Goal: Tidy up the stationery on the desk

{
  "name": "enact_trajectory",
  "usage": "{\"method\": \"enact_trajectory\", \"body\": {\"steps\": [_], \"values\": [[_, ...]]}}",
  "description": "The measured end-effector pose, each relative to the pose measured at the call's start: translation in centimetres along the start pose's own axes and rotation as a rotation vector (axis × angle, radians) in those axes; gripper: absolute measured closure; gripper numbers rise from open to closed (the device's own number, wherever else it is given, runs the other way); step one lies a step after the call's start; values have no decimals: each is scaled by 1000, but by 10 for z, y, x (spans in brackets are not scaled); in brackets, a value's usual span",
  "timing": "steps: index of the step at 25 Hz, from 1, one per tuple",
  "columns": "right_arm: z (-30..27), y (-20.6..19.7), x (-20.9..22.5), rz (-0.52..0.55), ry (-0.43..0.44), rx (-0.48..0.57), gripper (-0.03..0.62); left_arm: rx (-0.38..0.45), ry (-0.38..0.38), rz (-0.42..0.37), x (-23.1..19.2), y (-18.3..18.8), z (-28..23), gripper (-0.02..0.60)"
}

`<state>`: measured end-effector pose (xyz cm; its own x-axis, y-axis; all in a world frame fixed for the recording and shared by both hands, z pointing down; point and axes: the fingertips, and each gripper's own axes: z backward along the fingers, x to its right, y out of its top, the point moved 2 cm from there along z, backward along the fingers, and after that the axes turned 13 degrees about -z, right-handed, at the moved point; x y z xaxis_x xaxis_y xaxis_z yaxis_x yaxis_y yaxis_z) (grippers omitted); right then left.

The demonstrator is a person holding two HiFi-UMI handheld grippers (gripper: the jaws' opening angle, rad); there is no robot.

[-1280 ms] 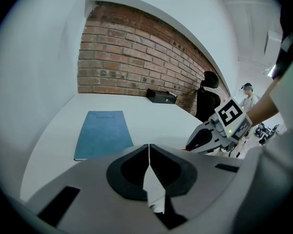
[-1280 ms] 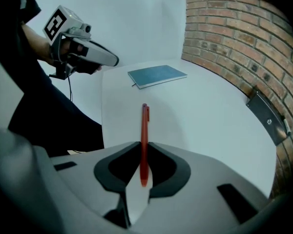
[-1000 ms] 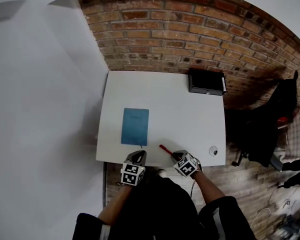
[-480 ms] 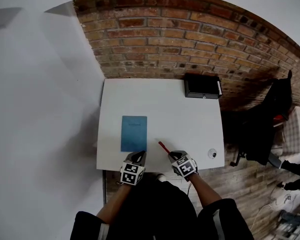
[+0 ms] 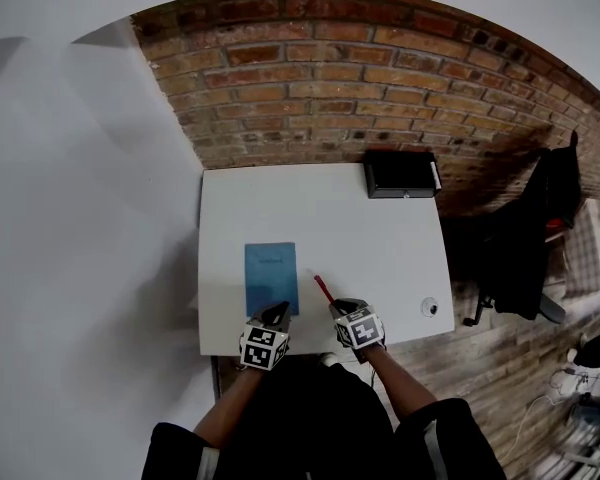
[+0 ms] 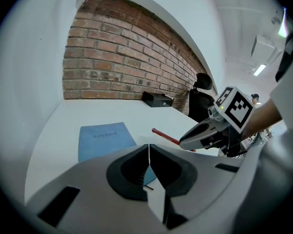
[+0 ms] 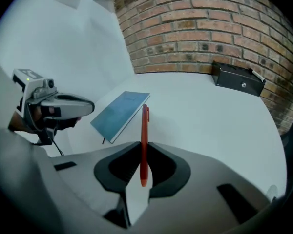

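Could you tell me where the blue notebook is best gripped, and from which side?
Probably its near short edge, from the person's side, with the empty left gripper. The notebook lies flat and thin on the desk, so only an edge offers the jaws purchase.

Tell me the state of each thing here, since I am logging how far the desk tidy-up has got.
right gripper: shut on the pen.
pen: held, sticking out ahead of the jaws.
left gripper: shut, empty.
notebook: closed, lying flat on the desk.
black box: looks closed, at the desk's far right corner.
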<state>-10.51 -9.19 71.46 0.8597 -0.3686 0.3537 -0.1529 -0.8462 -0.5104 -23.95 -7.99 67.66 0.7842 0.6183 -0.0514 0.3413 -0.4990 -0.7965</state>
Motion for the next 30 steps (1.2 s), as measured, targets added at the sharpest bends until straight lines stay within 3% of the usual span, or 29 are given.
{"method": "enact_trajectory", "body": {"steps": [19, 30], "values": [[-69, 23, -20, -361, -65, -3, 530, -36, -40, -7, -67, -13, -9, 563], [-87, 28, -26, -485, -57, -21, 530, -51, -48, 9, -86, -18, -14, 563]]}}
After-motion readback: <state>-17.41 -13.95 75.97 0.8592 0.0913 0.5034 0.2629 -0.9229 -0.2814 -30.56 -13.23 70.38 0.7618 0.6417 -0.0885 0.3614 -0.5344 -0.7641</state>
